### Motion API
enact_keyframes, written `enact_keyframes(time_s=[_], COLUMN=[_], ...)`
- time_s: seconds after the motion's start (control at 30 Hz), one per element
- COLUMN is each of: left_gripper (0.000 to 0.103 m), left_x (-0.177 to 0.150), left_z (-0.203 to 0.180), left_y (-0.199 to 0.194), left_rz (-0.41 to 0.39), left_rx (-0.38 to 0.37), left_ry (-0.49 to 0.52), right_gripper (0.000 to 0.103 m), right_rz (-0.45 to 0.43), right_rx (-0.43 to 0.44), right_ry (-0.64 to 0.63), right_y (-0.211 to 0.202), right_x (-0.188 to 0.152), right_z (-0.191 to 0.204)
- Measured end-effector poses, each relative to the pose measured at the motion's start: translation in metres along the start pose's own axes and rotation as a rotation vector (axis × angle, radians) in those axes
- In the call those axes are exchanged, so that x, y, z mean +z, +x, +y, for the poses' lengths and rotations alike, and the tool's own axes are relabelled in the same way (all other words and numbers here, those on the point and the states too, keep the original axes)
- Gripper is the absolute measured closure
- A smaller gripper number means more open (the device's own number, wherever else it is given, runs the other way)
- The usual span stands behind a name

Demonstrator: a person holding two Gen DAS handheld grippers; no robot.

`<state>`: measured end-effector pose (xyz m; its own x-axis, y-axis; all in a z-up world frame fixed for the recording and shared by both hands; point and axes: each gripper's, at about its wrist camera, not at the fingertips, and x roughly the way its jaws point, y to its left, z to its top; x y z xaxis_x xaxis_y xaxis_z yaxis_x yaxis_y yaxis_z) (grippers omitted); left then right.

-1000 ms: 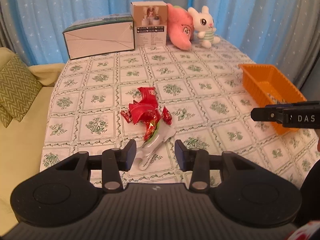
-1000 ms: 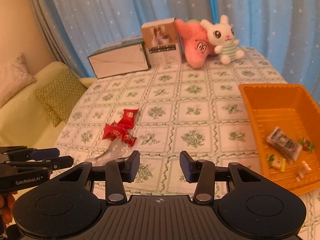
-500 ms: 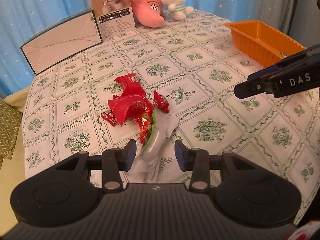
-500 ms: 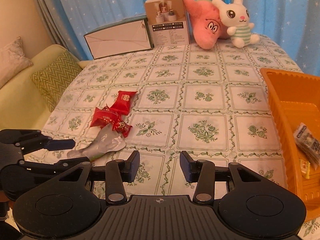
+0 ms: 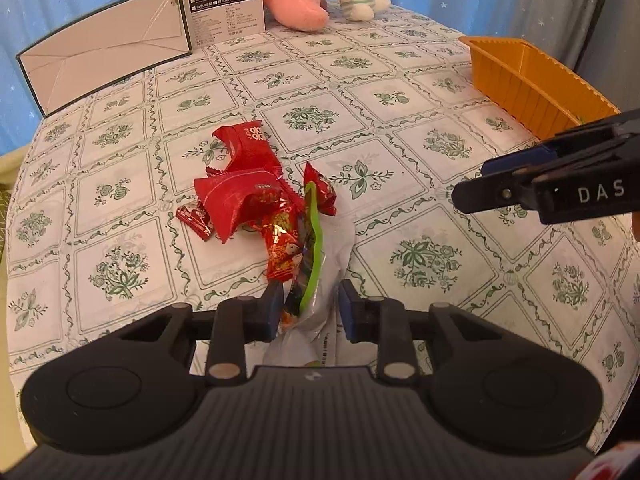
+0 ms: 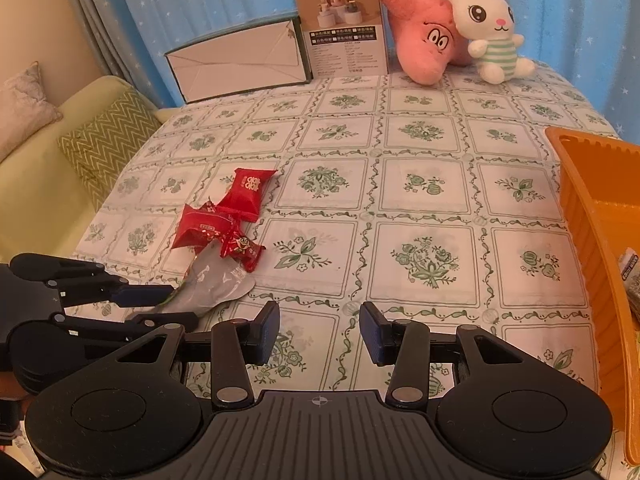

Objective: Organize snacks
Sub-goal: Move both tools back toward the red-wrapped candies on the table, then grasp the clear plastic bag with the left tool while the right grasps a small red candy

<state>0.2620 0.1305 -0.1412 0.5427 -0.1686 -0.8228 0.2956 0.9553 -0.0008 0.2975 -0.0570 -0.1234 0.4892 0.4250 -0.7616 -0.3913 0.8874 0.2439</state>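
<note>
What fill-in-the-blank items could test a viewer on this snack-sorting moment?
1. The silver pouch lies between the fingers of the ____ hand-held gripper.
2. The tray that holds sorted snacks is ____ in colour.
3. The right hand-held gripper is open and holds ____.
4. The pink plush stands beside a white ____ toy.

Missing words: left; orange; nothing; rabbit

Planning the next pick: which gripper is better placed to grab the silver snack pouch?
Left. The left gripper is open with the silver pouch already between its fingers; the right gripper is open over bare tablecloth, off to the side.
</note>
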Motion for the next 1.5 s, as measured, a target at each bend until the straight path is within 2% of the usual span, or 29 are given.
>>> enact_keyframes(time_s=[0.1,0.3,0.43,0.6,0.73,0.97,1.13,1.4,1.43,1.5], left_gripper=[0.077,0.079,0.079,0.079,0.079,0.079,0.079,0.079,0.079,0.079], left_x=[-0.004,-0.005,-0.008,-0.009,-0.01,-0.016,-0.018,-0.014,-0.014,-0.014], left_z=[-0.004,0.001,0.003,0.012,0.025,0.047,0.053,0.049,0.049,0.049], left_y=[0.002,-0.002,-0.015,-0.036,-0.044,-0.039,-0.039,-0.034,-0.034,-0.033], left_rz=[-0.015,-0.02,-0.064,-0.138,-0.174,-0.167,-0.182,-0.184,-0.183,-0.182], left_rx=[0.006,-0.031,-0.029,0.035,0.093,0.158,0.148,0.133,0.132,0.129], left_ry=[-0.001,-0.085,-0.124,-0.193,-0.259,-0.354,-0.386,-0.378,-0.379,-0.379], right_gripper=[0.058,0.058,0.058,0.058,0.058,0.058,0.058,0.059,0.059,0.074], right_rz=[0.0,-0.005,-0.011,-0.028,-0.048,-0.084,-0.09,-0.078,-0.075,-0.067], right_rx=[-0.001,0.0,0.003,0.03,0.055,0.082,0.087,0.118,0.126,0.139], right_ry=[-0.002,-0.002,0.003,-0.015,-0.076,-0.242,-0.396,-0.515,-0.513,-0.504], right_y=[0.001,0.0,0.001,0.005,0.015,0.041,0.063,0.091,0.092,0.094], right_x=[0.0,0.0,0.001,0.003,0.007,0.015,0.019,0.02,0.021,0.022], right_z=[0.001,0.003,0.002,0.005,0.014,0.034,0.048,0.056,0.055,0.054])
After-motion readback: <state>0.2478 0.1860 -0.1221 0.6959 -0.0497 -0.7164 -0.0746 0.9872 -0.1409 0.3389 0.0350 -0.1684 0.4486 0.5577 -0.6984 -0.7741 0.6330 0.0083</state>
